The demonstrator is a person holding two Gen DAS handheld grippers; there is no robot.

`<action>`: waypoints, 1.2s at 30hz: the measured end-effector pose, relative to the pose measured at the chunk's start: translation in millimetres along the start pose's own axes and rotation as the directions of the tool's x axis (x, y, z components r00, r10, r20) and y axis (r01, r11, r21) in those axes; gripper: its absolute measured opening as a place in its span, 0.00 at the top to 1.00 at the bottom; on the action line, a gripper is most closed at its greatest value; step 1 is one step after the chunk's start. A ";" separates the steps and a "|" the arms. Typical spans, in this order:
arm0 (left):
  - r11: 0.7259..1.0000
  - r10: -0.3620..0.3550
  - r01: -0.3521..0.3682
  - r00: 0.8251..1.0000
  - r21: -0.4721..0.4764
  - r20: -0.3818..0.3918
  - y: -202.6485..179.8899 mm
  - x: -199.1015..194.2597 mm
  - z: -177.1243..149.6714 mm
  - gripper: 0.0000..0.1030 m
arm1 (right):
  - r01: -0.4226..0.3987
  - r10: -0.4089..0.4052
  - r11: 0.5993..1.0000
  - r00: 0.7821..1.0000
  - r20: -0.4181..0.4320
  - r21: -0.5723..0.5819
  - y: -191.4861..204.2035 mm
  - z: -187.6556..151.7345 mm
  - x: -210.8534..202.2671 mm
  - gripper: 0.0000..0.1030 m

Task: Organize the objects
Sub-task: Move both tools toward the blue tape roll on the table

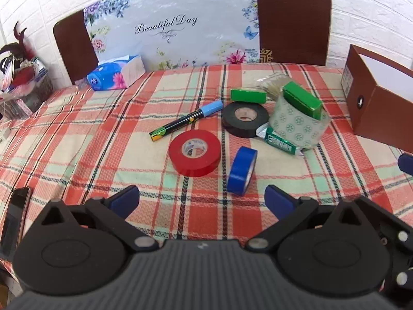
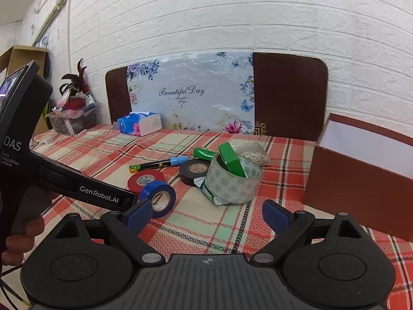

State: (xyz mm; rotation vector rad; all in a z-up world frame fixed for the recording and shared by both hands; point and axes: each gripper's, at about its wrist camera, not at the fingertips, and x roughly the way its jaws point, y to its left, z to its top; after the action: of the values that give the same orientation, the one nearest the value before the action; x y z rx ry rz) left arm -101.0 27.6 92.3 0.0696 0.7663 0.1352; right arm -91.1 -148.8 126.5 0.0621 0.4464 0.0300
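On the plaid tablecloth [image 1: 77, 134] lie a red tape roll [image 1: 195, 152], a blue tape roll [image 1: 242, 170] standing on edge, a black tape roll [image 1: 245, 118], a patterned clear tape roll [image 1: 299, 126] with a green box [image 1: 302, 99] resting in it, a second green box [image 1: 247, 95], a gum pack [image 1: 281, 142] and a blue-capped marker [image 1: 185, 120]. My left gripper [image 1: 202, 197] is open and empty, just short of the red and blue rolls. My right gripper [image 2: 206, 215] is open and empty, near the blue roll [image 2: 160, 197] and the patterned roll [image 2: 233, 180].
An open brown box [image 2: 361, 180] stands at the right, also in the left wrist view [image 1: 376, 98]. A tissue pack [image 1: 116, 73], a gift basket [image 1: 23, 82] and a bag of white beads [image 2: 254, 155] sit farther back. A phone [image 1: 15, 217] lies at the left edge.
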 end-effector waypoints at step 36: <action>0.995 -0.064 0.059 0.996 -0.079 -0.054 21.9 10.8 -27.8 0.00 | -0.009 0.005 0.998 0.998 -0.058 -0.068 31.4 -11.8 11.5 0.10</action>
State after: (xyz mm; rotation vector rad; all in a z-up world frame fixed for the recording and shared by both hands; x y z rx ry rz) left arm -114.7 51.2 67.3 -0.0315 0.8184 0.1086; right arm -86.3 -116.4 113.0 -0.0046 0.5031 0.0538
